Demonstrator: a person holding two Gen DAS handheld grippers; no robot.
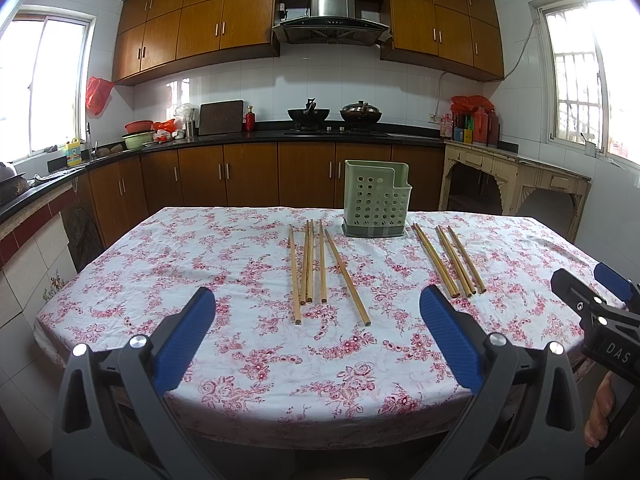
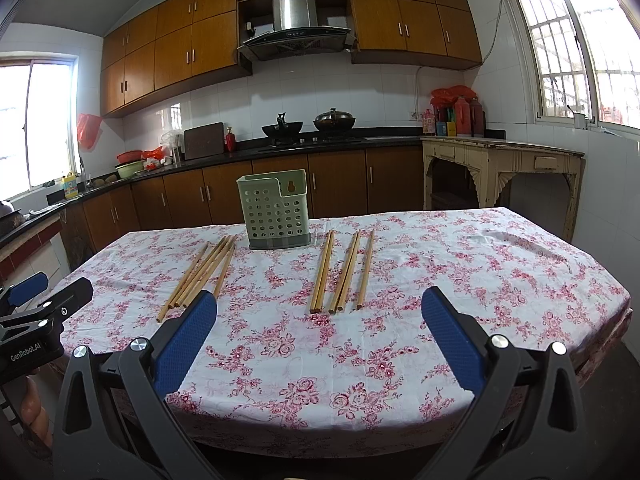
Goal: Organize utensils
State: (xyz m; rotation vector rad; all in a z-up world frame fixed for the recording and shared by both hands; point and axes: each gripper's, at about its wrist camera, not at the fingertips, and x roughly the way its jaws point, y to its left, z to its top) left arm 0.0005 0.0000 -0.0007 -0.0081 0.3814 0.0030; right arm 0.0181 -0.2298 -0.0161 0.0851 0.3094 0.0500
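A green perforated utensil holder stands upright at the far middle of the table. Several wooden chopsticks lie flat in two groups: a left group and a right group, either side of the holder. My left gripper is open and empty, above the near table edge in front of the left group. My right gripper is open and empty, near the front of the right group. Each gripper shows at the edge of the other's view, the right one and the left one.
The table carries a white cloth with red flowers. Behind it run kitchen counters with woks on a stove, and a worn cream side table stands at the right wall.
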